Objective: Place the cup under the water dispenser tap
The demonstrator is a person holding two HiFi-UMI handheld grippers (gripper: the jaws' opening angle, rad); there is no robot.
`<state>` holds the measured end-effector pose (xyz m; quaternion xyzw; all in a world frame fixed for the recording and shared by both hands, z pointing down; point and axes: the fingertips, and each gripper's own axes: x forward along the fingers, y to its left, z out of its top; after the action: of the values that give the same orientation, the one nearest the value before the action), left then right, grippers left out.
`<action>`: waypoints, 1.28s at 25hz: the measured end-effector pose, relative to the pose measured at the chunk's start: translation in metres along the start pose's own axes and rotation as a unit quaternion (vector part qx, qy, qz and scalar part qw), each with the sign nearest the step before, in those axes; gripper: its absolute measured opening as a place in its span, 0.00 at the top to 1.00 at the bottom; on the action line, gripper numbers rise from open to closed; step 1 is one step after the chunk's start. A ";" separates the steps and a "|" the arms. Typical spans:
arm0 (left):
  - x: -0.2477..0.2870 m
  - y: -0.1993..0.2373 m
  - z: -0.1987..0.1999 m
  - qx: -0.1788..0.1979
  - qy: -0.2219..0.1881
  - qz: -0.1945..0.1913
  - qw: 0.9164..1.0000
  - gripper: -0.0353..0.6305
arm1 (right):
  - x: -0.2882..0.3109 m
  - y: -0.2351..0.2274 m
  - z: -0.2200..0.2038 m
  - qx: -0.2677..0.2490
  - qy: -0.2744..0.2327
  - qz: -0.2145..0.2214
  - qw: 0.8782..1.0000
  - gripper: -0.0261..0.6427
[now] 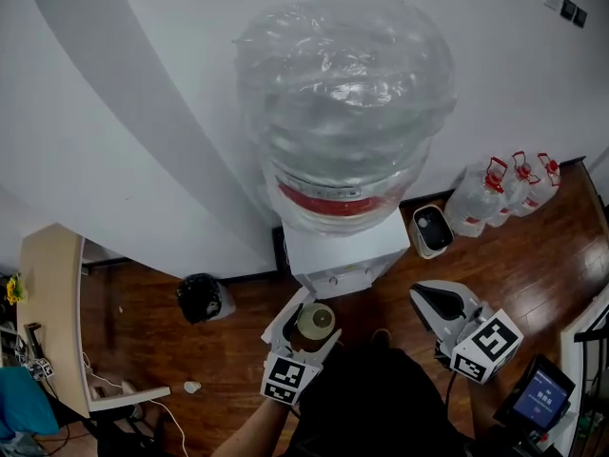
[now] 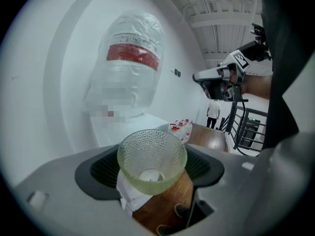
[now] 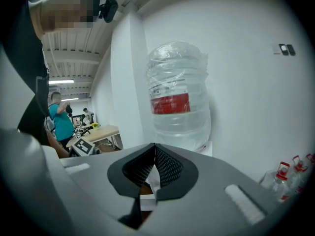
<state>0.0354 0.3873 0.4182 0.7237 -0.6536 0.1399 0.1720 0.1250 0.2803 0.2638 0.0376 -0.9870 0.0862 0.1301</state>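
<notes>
A green dimpled glass cup (image 1: 316, 321) (image 2: 152, 160) sits upright between the dark pads of my left gripper (image 1: 306, 326) (image 2: 153, 167), which is shut on its sides. It hangs just in front of the white water dispenser (image 1: 344, 253) (image 2: 129, 124), close to the tap panel (image 1: 333, 280). On top of the dispenser stands a large plastic-wrapped bottle (image 1: 343, 112) (image 3: 178, 97) with a red band. My right gripper (image 1: 433, 299) (image 3: 155, 150) is to the right of the dispenser, shut and holding nothing.
A black bin bag (image 1: 202, 298) stands left of the dispenser and a small white bin (image 1: 431, 229) right of it. Several spare water jugs (image 1: 504, 188) line the wall. A light table (image 1: 52, 312) is far left. A tablet (image 1: 538, 398) is at lower right.
</notes>
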 end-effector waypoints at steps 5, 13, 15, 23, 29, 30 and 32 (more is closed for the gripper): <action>0.046 -0.002 -0.066 -0.030 0.043 -0.018 0.998 0.53 | 0.013 -0.014 -0.020 -0.009 0.027 0.027 0.999 0.96; 0.130 0.024 -0.185 -0.055 0.107 0.014 0.993 0.53 | 0.025 -0.046 -0.066 -0.018 0.051 0.042 0.998 0.96; 0.147 0.036 -0.202 -0.063 0.104 0.027 0.992 0.53 | 0.032 -0.051 -0.078 -0.024 0.059 0.043 0.997 0.96; 0.208 0.065 -0.259 -0.089 0.083 0.045 0.992 0.53 | 0.046 -0.071 -0.130 -0.035 0.103 0.045 0.993 0.96; 0.234 0.078 -0.276 -0.071 0.089 0.064 0.991 0.53 | 0.054 -0.080 -0.142 -0.042 0.096 0.032 0.994 0.95; 0.237 0.081 -0.277 -0.071 0.088 0.071 0.991 0.53 | 0.055 -0.081 -0.142 -0.046 0.095 0.031 0.994 0.95; 0.243 0.089 -0.281 -0.072 0.082 0.089 0.990 0.53 | 0.057 -0.082 -0.146 -0.040 0.097 0.028 0.994 0.95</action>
<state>-0.0209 0.2831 0.7808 0.6344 -0.7073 0.1661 0.2641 0.1148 0.2228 0.4306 -0.0041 -0.9730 0.0535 0.2245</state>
